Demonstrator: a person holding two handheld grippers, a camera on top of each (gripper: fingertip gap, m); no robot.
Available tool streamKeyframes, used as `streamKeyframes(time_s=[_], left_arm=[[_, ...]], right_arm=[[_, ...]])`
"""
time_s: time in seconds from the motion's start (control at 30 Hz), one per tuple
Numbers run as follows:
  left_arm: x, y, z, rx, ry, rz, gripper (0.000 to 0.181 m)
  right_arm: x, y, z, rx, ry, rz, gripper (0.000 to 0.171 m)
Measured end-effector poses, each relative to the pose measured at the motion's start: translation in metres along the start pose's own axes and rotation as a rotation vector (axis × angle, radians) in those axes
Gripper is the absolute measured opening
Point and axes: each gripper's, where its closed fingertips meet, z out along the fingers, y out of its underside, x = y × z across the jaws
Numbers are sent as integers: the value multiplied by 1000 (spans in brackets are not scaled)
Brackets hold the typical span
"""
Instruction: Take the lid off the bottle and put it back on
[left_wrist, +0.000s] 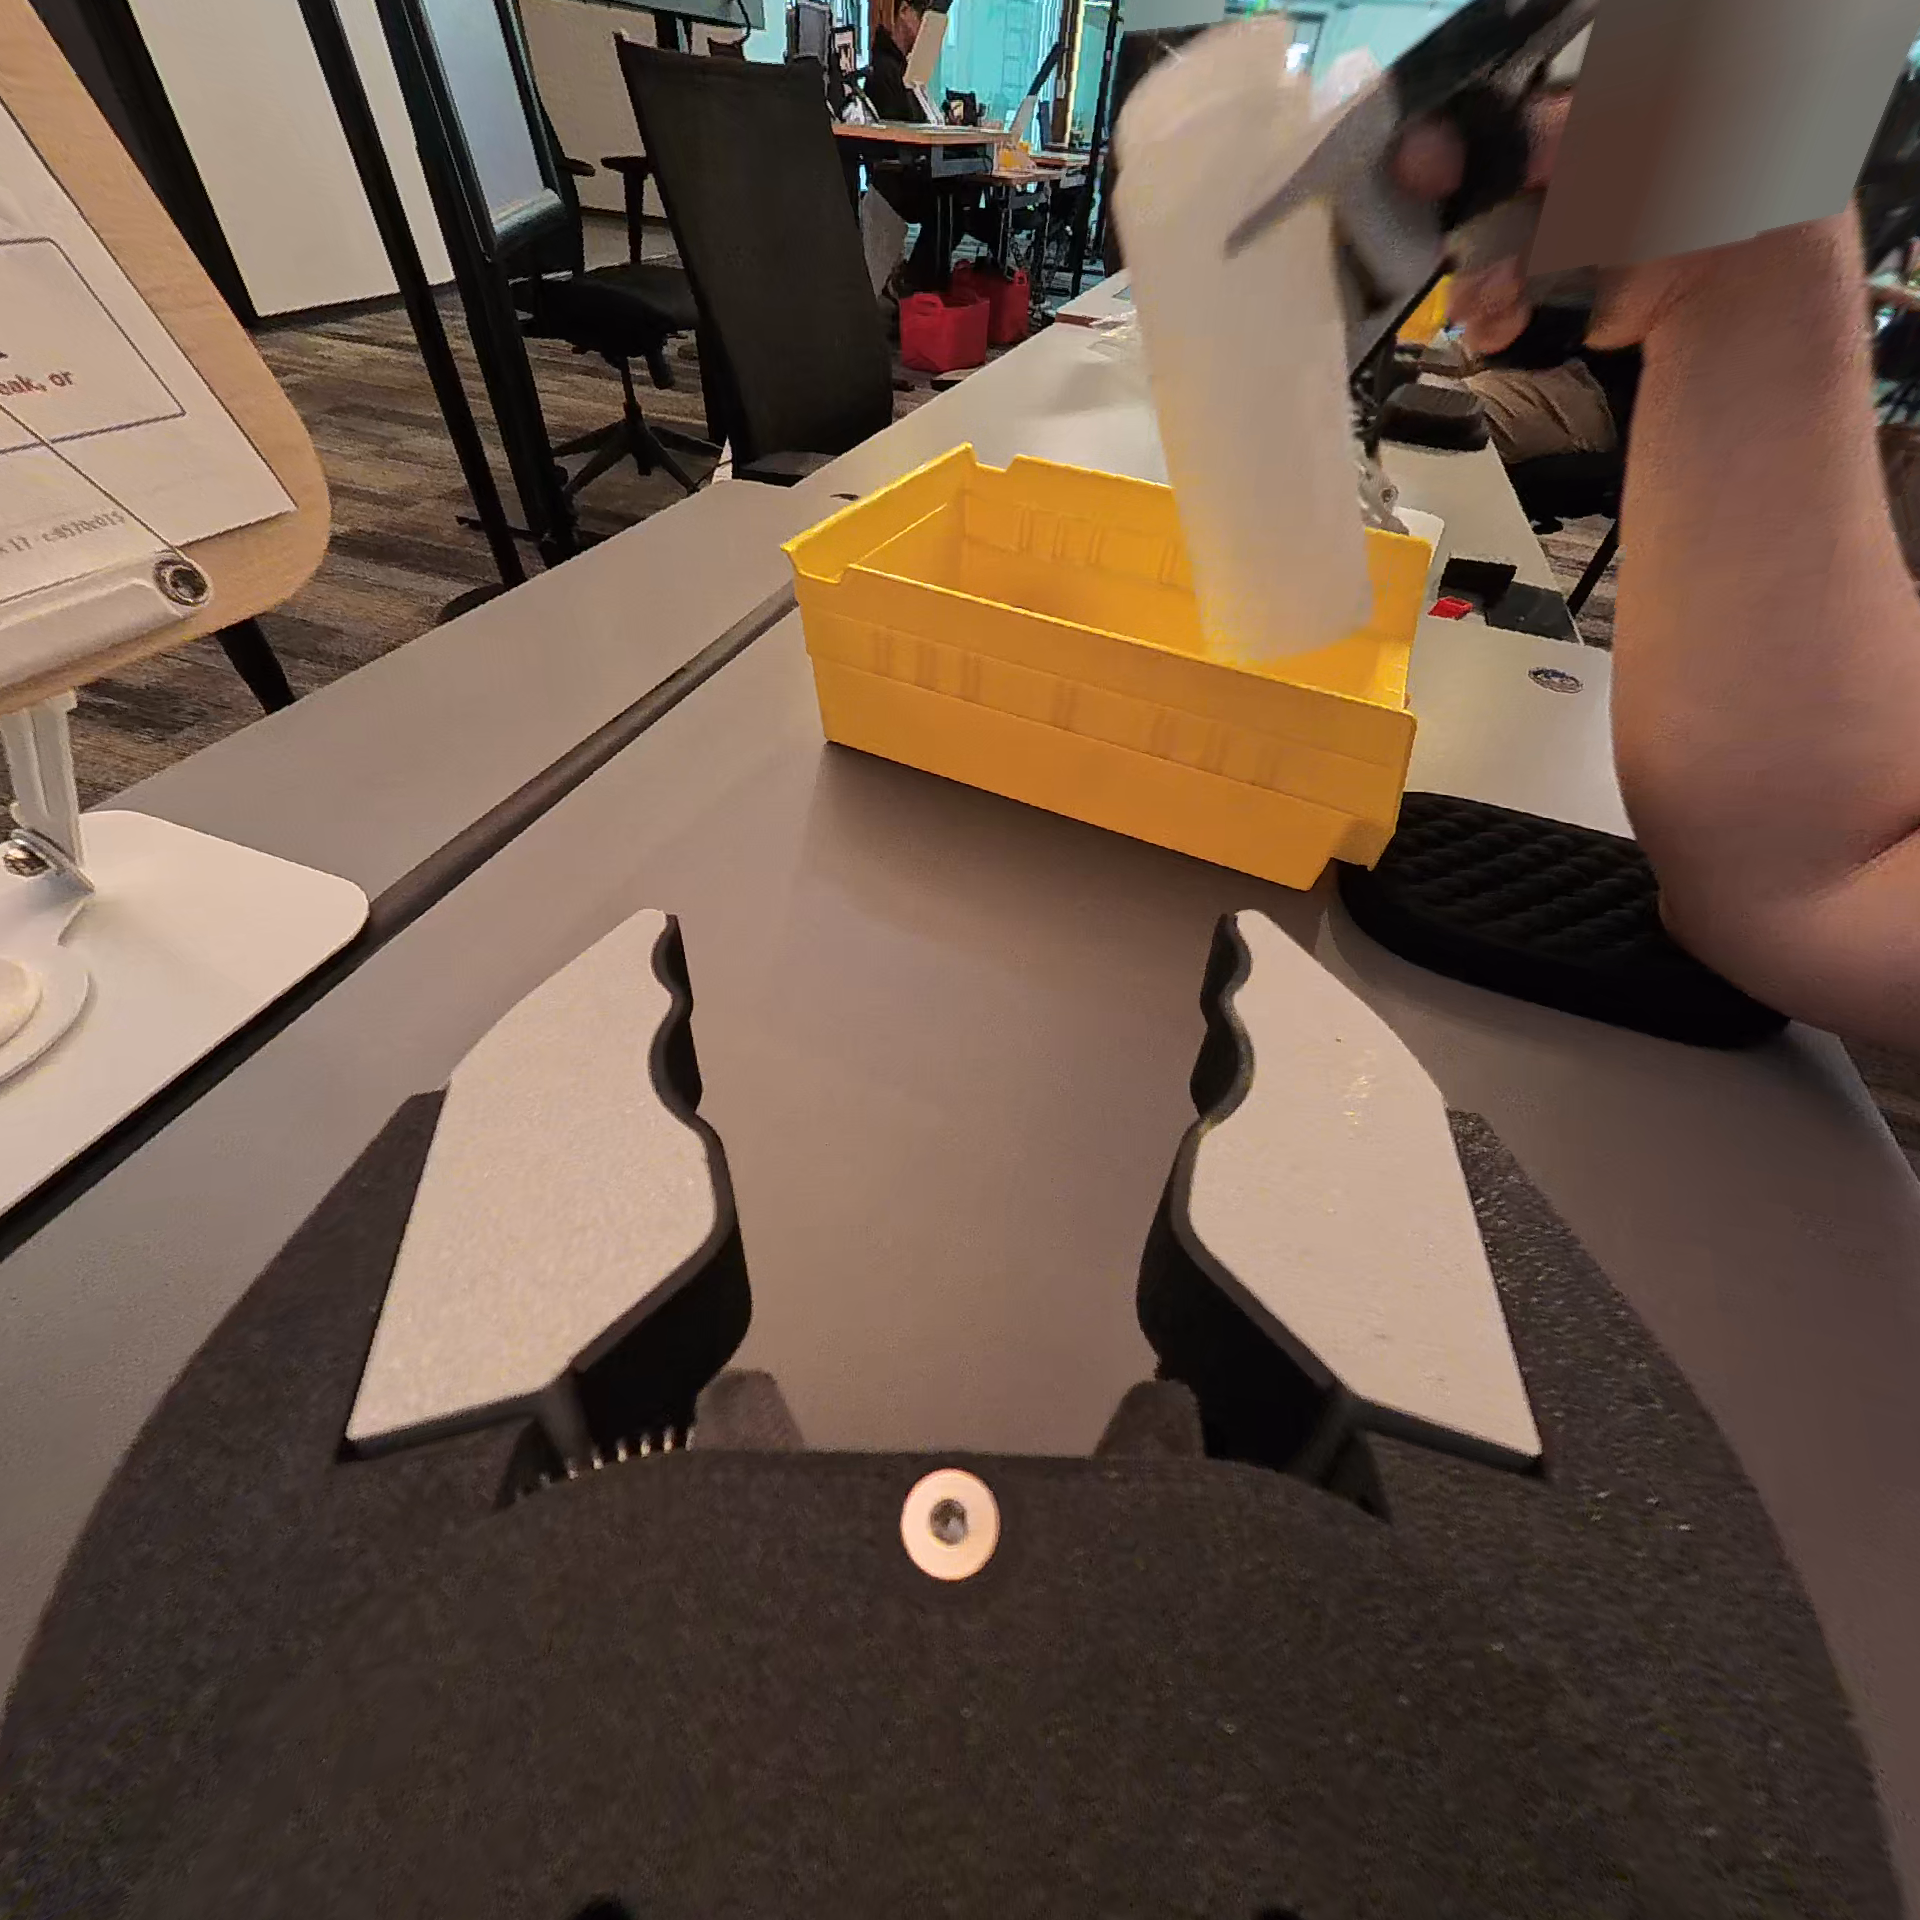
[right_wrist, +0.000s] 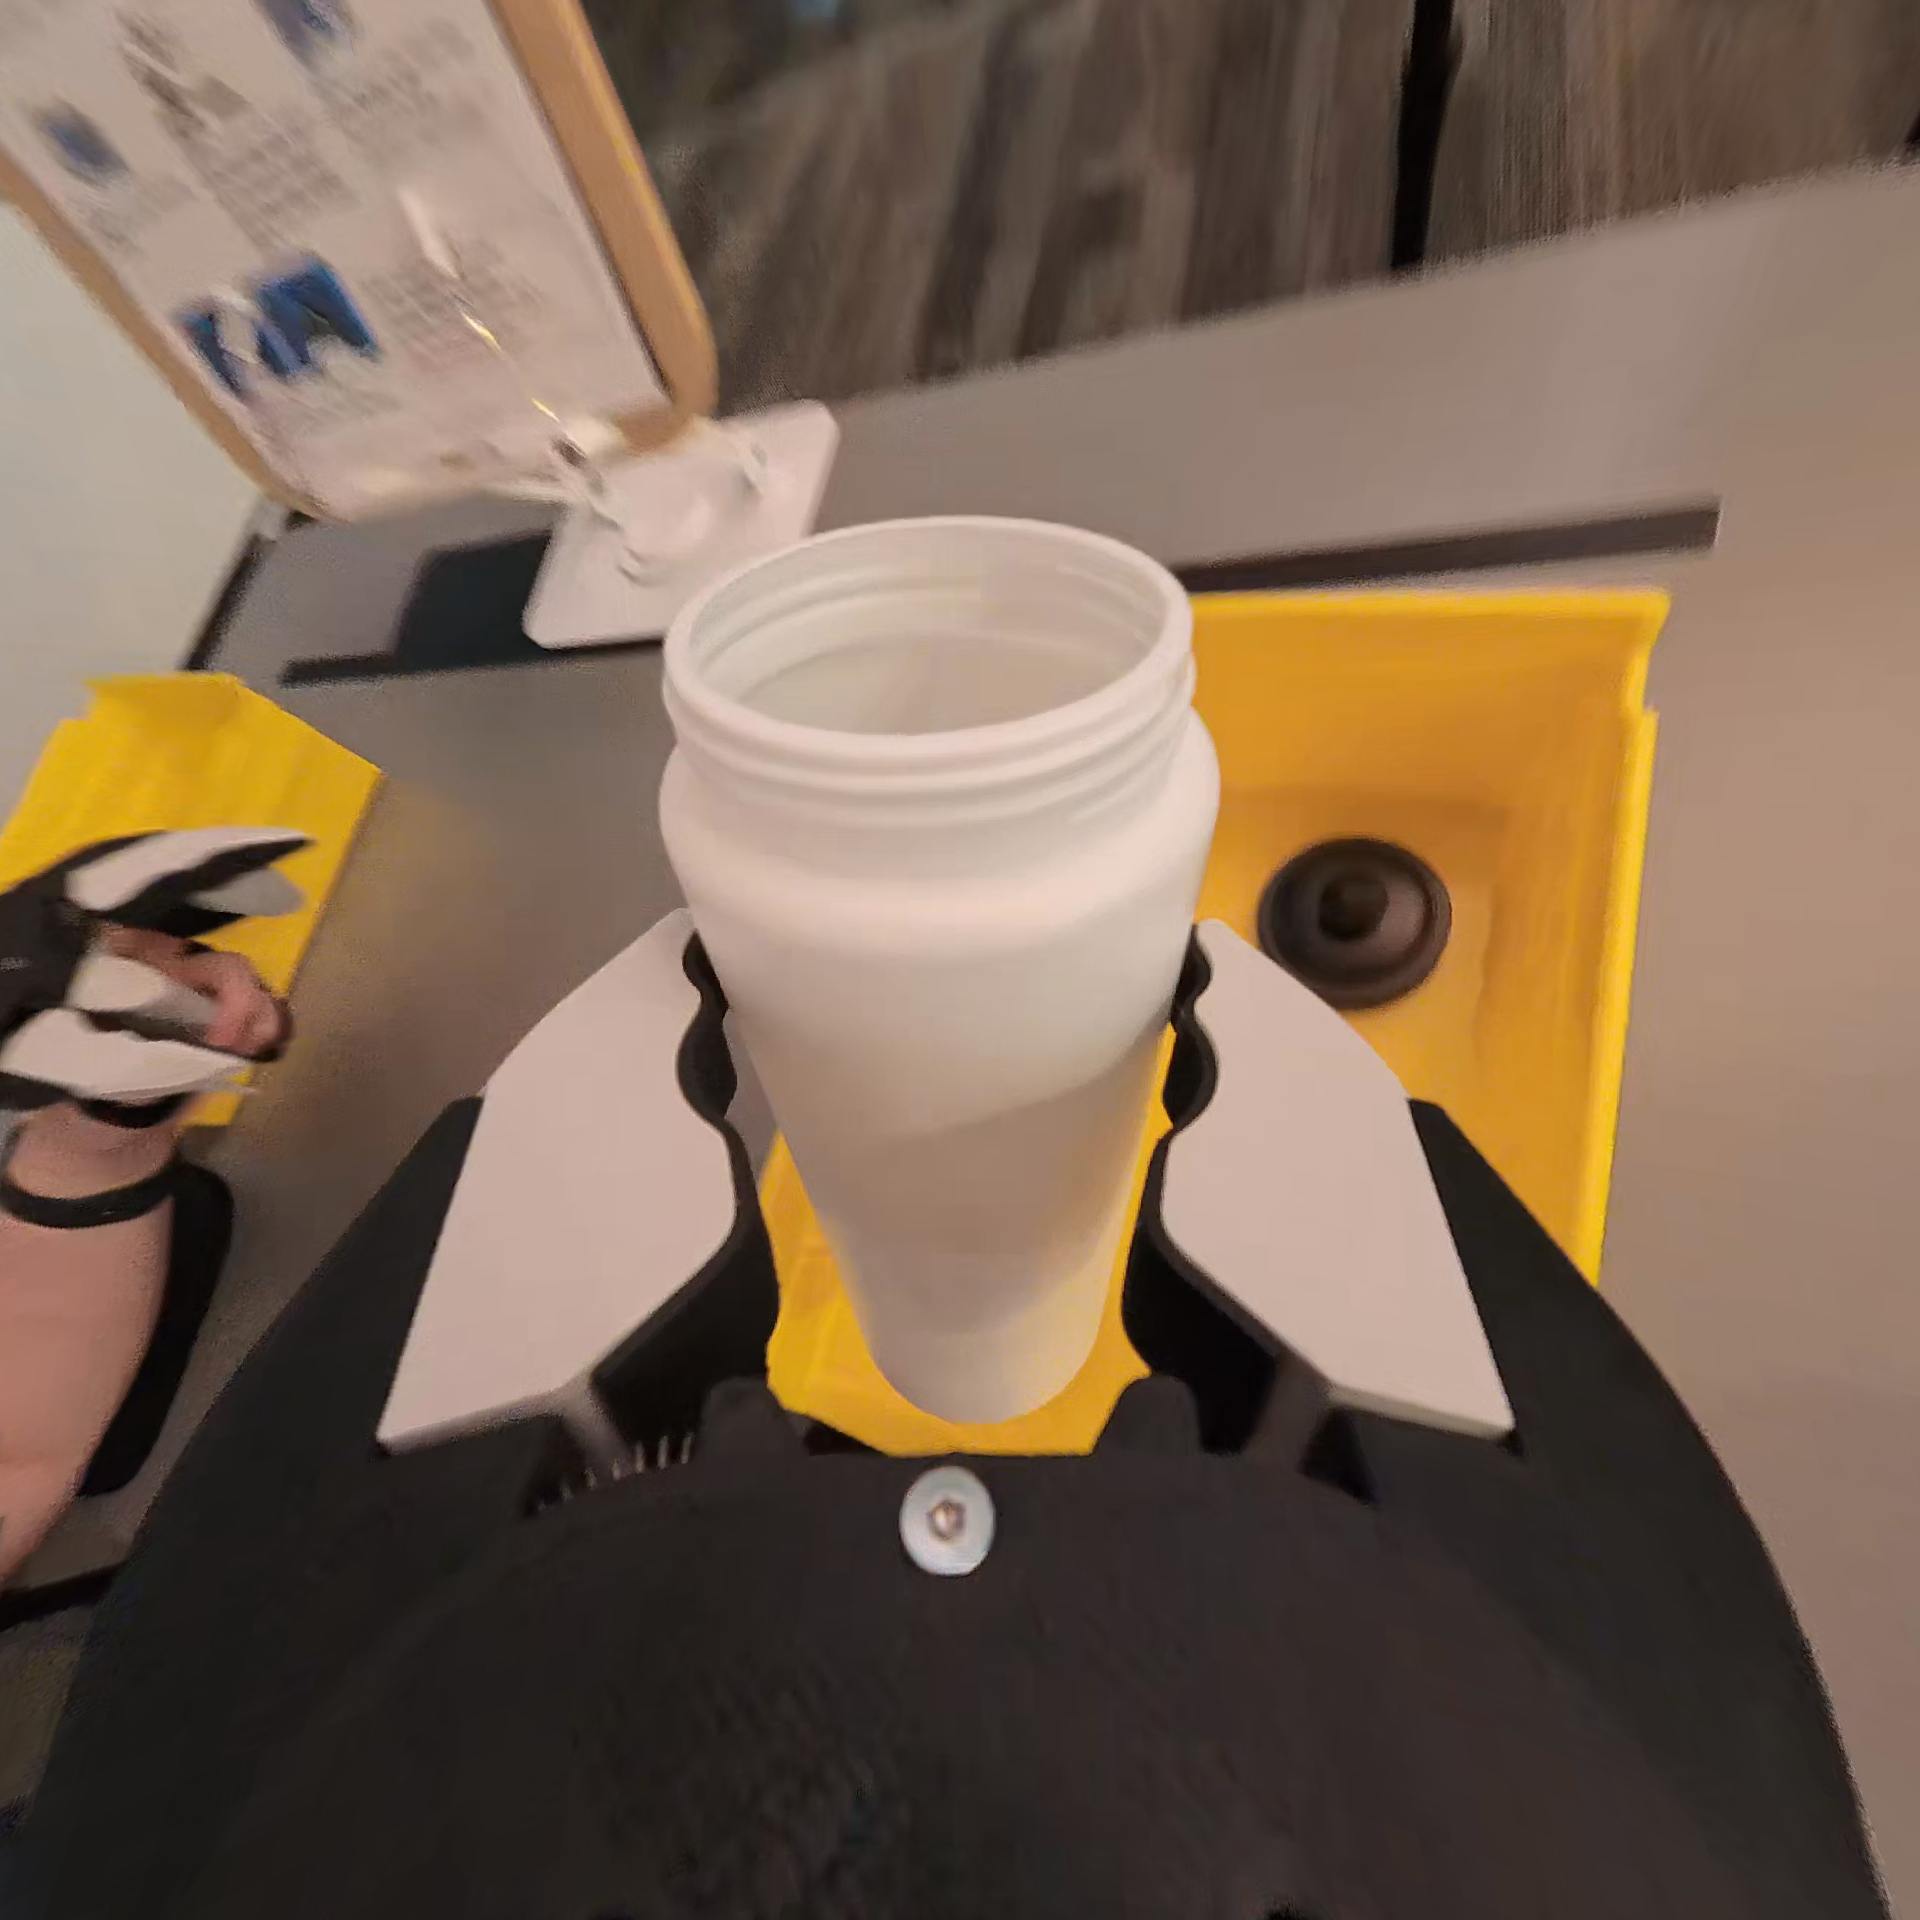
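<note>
My right gripper is shut on a white bottle and holds it tilted in the air above a yellow bin. The bottle's threaded mouth is open, with no lid on it. A black lid lies inside that bin, to the right of the bottle. In the left wrist view the bottle is blurred above the yellow bin. My left gripper is open and empty, low over the dark table, well in front of the bin.
A sign board on a white stand is at the table's left. A black pad lies right of the bin under a person's forearm. A second yellow bin is at the left. Office chairs stand behind.
</note>
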Motion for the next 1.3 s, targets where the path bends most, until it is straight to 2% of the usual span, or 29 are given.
streamKeyframes(time_s=[0.13, 0.3, 0.53, 0.73, 0.93, 1.07, 1.2, 1.3], left_arm=[[-2, -1, -1, 1, -6, -6, 94], [-2, 0, -1, -11, -8, -3, 93], [-7, 5, 1, -31, -22, -19, 92], [-12, 8, 0, -63, -39, -46, 91], [-20, 2, -12, -101, -87, -42, 91], [-36, -7, -40, -178, -181, -13, 91], [-76, -16, -106, -302, -429, 20, 90], [-111, -12, -181, -419, -691, 7, 89]], right_arm=[[33, 42, 57, -283, 45, 72, 84], [58, 79, 104, -482, 93, 129, 83], [69, 108, 124, -626, 168, 143, 83], [70, 109, 124, -653, 201, 72, 84], [59, 84, 106, -561, 216, -37, 83], [56, 45, 61, -370, 277, -118, 83], [86, 22, 1, -165, 394, -74, 82], [117, 36, -21, -154, 420, -7, 81]])
